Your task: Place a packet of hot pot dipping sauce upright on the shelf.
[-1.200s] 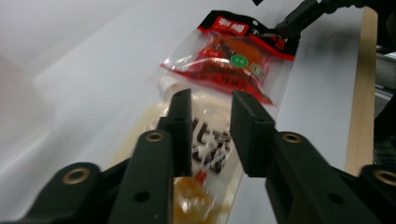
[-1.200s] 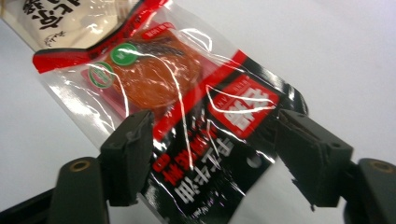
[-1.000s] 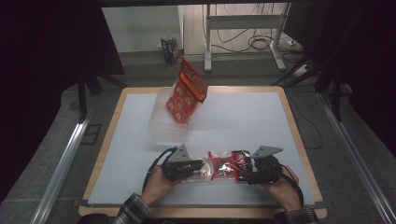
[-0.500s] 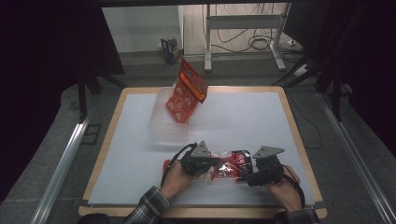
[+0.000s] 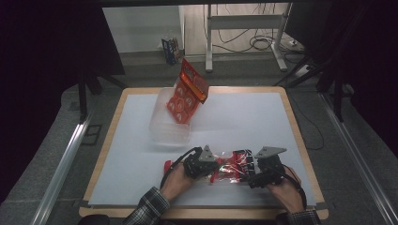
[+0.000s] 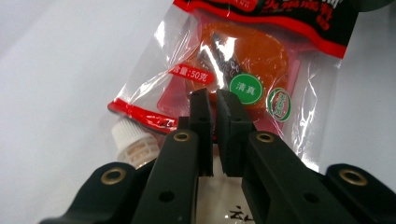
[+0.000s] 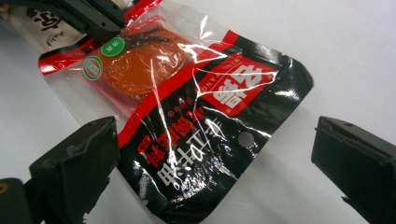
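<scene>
A clear snack packet (image 5: 231, 165) with red and black print and an orange piece inside lies on the white table (image 5: 244, 117) near the front edge. My left gripper (image 5: 216, 168) is shut on the packet's clear end (image 6: 243, 60), the seal pinched between its jaws (image 6: 215, 100). My right gripper (image 5: 248, 172) is at the packet's black printed end (image 7: 196, 107). Its jaws have just been opening and now stand wide (image 7: 215, 135), with the packet lying between them untouched.
A clear plastic container (image 5: 166, 126) stands at the back left of the table with an orange-red snack bag (image 5: 188, 93) leaning out of it. A white ribbed cap (image 6: 133, 142) sits under the packet's edge by my left jaws. The table has a wooden rim.
My left gripper has slid to the right, toward the right gripper, with the packet's end in its jaws. The right gripper has stayed where it was.
</scene>
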The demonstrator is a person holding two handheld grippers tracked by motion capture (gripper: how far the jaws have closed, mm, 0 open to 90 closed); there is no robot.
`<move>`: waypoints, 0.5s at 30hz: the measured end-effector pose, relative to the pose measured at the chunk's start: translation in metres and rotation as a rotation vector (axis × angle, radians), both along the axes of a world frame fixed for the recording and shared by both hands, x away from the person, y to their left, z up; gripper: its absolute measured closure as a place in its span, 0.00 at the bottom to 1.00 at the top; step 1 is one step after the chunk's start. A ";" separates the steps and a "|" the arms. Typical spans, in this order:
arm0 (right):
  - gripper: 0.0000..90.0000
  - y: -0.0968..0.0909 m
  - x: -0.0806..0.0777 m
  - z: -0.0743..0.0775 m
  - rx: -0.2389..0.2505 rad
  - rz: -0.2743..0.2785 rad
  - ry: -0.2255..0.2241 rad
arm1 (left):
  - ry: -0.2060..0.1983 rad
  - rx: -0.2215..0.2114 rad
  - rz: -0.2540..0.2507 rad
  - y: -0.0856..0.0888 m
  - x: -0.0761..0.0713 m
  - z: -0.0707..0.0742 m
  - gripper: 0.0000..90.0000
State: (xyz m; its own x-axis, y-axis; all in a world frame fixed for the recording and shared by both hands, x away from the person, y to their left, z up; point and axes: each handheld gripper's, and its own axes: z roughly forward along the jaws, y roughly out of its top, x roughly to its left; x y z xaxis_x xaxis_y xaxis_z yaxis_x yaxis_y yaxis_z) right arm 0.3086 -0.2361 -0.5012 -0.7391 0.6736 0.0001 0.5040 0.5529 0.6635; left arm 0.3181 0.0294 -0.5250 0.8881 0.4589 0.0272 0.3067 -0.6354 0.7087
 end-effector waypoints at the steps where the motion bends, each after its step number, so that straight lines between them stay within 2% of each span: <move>1: 0.01 0.000 0.000 0.000 0.005 -0.003 0.011 | -0.001 0.004 -0.002 0.000 0.000 0.000 0.95; 4: 0.00 0.001 0.001 -0.002 0.017 -0.004 0.038 | 0.002 0.023 -0.003 0.000 0.000 -0.001 0.97; 9: 0.00 0.004 0.001 -0.004 0.040 -0.003 0.063 | 0.027 0.009 0.010 0.002 0.000 -0.002 1.00; 15: 0.02 0.016 -0.001 -0.009 0.062 0.023 0.127 | 0.025 0.022 0.009 0.003 0.000 -0.003 1.00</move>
